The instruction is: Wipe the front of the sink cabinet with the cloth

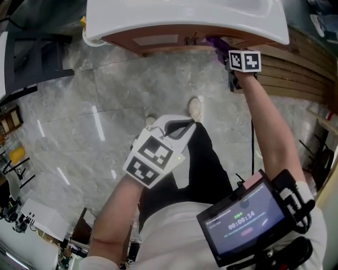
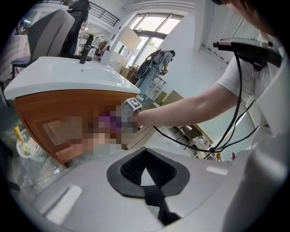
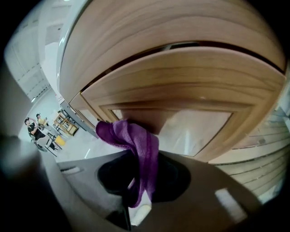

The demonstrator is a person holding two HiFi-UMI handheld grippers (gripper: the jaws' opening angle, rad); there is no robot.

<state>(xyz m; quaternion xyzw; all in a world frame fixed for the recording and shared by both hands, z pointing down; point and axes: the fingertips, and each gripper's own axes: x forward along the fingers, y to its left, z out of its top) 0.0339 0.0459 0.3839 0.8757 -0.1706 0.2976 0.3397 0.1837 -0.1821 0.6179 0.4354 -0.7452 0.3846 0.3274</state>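
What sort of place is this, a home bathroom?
Probably not; it looks more like an open workshop or test space. The sink cabinet with its white basin stands in a big room on a grey stone-look floor, with an office chair behind it and tall windows.

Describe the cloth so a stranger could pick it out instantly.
Start at the white sink and drop to the wooden cabinet beneath it. At its panelled door is the cloth, pinched in the right claw. It is the only purple, fuzzy thing there.
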